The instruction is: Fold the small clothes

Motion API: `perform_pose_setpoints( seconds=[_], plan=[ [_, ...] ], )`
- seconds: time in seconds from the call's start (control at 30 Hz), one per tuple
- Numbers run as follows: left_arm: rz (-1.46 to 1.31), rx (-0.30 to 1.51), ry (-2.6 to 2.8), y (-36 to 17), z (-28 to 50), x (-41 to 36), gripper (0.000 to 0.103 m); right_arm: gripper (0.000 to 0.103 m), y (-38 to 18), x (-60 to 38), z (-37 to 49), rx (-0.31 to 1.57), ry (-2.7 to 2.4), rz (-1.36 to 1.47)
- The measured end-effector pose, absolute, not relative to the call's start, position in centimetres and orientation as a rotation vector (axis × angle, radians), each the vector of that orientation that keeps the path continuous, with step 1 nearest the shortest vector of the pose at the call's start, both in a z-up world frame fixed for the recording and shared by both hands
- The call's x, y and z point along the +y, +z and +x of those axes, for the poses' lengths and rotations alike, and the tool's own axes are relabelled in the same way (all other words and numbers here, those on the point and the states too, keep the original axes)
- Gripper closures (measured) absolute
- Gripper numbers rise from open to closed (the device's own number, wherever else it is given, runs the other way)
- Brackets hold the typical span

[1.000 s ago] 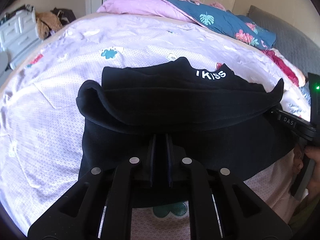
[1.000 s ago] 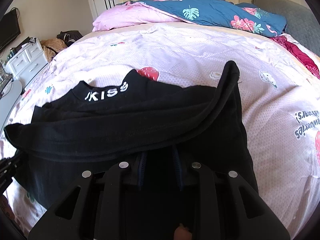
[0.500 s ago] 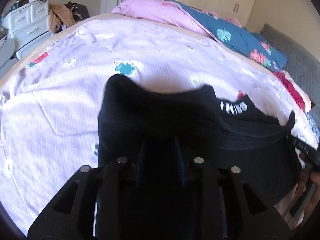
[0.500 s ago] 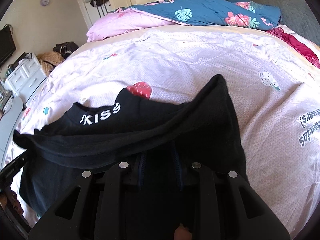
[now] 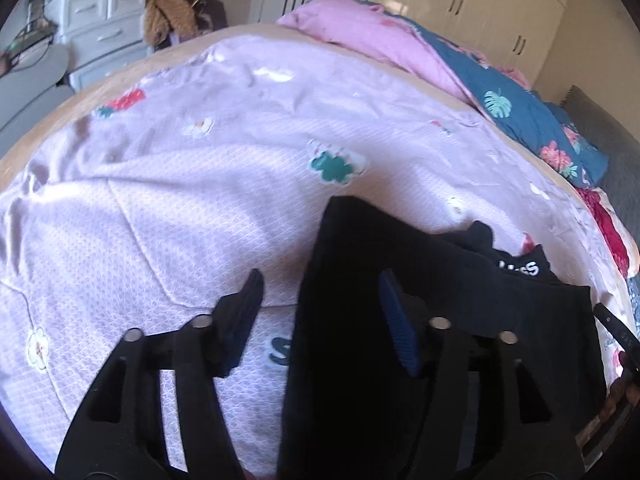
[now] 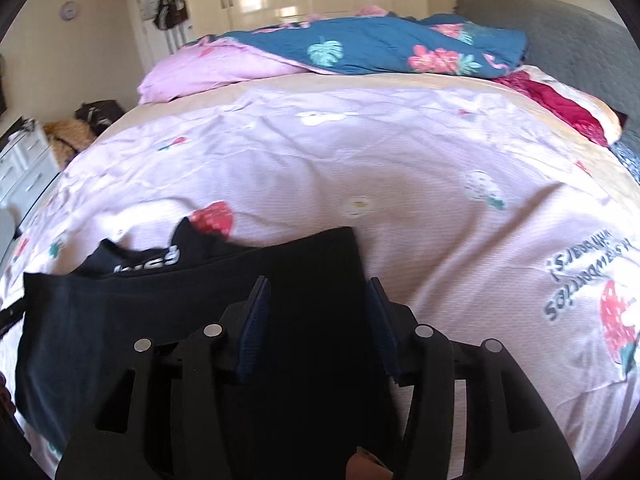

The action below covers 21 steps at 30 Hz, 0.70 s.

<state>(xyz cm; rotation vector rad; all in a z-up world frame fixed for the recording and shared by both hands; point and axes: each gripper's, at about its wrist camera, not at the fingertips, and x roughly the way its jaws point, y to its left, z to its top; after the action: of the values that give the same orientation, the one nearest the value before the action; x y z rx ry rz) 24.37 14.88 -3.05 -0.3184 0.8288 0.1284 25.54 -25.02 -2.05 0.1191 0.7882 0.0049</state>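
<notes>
In the left wrist view, the left claw [image 5: 320, 312] is seen spread wide, with nothing pinched. The black garment [image 5: 440, 320] lies on the bed [image 5: 200, 200] under the right finger of this claw and extends to the right of it, while the left finger stands over bare bedsheet. A risk is judged here: if the claw is drawn back low, the right finger could catch the folded edge and the fold could be opened again. The cloth is seen dark and thick, with white letters on a band ahead and to the right of the claw.

In the right wrist view, the right claw [image 6: 316, 316] is also spread and holds nothing. The garment lies between and below its fingers and extends to the left. The top layer seems laid flat, with a straight front edge. The white lettering is partly covered.
</notes>
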Motion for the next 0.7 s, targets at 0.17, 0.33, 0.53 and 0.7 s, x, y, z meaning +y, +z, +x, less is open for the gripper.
perform_pose_setpoints(
  seconds=[0.17,0.33,0.53,0.7],
  plan=[
    [-0.338,0.87,0.121,-4.1,24.8,15.2,0.04,0.049,-3.7,-25.9,26.3,0.85,0.01,0.143],
    [-0.306,0.89,0.079,-4.4,25.3,14.5,0.085,0.08,-4.2,-26.0,26.4,0.845,0.029,0.173],
    [-0.308,0.778,0.08,-1.6,24.1,14.4,0.099,0.096,-2.4,-25.9,25.4,0.767,0.011,0.159],
    [-0.265,0.711,0.086,0.3,23.5,13.8,0.099,0.096,-0.5,-26.0,24.9,0.683,0.024,0.158]
  ],
)
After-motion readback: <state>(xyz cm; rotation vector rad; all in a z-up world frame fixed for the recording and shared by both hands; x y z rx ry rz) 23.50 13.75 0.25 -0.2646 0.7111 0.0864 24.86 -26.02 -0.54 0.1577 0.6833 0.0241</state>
